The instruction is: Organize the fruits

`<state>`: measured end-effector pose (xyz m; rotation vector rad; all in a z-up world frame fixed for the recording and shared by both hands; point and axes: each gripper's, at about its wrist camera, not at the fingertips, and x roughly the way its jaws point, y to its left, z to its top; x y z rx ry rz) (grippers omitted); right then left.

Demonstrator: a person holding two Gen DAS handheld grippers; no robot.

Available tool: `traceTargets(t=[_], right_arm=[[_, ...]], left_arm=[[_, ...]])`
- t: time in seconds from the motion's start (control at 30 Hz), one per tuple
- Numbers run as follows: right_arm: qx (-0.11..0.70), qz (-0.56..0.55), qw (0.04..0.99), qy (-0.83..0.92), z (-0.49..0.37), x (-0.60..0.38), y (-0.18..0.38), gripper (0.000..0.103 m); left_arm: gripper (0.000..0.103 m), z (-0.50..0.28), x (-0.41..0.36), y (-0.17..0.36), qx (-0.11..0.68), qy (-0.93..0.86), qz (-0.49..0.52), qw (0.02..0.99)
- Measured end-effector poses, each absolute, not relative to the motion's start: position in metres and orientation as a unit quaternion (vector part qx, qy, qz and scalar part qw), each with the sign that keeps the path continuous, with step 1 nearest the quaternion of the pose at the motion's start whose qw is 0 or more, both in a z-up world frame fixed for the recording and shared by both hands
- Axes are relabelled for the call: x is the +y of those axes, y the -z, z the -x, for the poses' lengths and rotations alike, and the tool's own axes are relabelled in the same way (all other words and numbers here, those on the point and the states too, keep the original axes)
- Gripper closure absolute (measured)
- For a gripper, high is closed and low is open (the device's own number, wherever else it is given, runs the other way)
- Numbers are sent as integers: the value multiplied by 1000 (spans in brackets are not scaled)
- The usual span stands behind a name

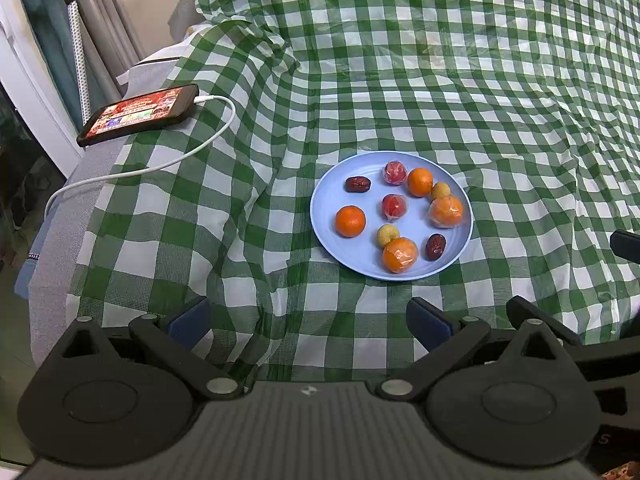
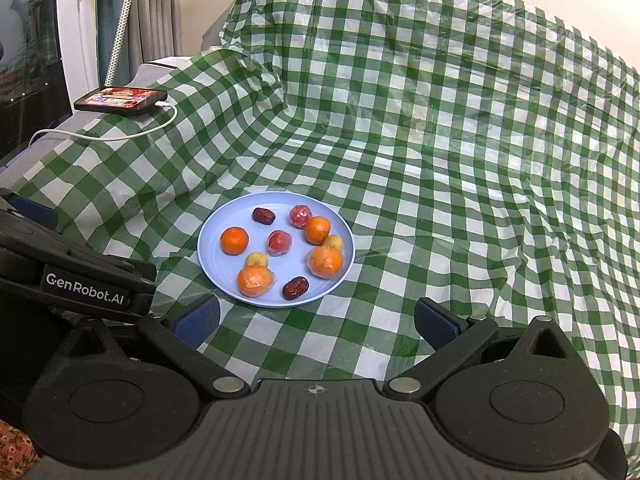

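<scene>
While both grippers hang low over the cloth (image 1: 240, 208), the left gripper (image 1: 308, 320) and right gripper (image 2: 316, 320) stand spread wide, gripping nothing. Just beyond them sits the plate (image 2: 212, 256) with oranges (image 2: 234, 241), red fruits (image 2: 279, 242), dates (image 2: 295, 288) and small yellow fruits (image 2: 256, 259). Farther left lies a phone (image 1: 138, 114) on its cable (image 1: 192, 148).

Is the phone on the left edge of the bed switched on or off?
On. The phone shows a lit, colourful screen in both wrist views, and a white cable is plugged into its end.
</scene>
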<state>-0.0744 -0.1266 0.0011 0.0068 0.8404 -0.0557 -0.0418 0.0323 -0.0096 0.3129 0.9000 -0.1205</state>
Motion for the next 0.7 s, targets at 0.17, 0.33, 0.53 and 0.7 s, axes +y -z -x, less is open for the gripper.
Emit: traceTargets(t=[0.17, 0.33, 0.53, 0.7], right_arm=[[408, -3, 913, 27, 74, -126, -2, 1], [407, -3, 913, 27, 74, -126, -2, 1], [407, -3, 913, 27, 75, -126, -2, 1], [406, -3, 913, 27, 73, -126, -4, 1]], left_arm=[[0, 42, 32, 10, 433, 58, -150, 887], [0, 42, 31, 9, 434, 57, -148, 887], [0, 43, 31, 9, 431, 54, -148, 889], [0, 47, 30, 8, 424, 52, -148, 892]])
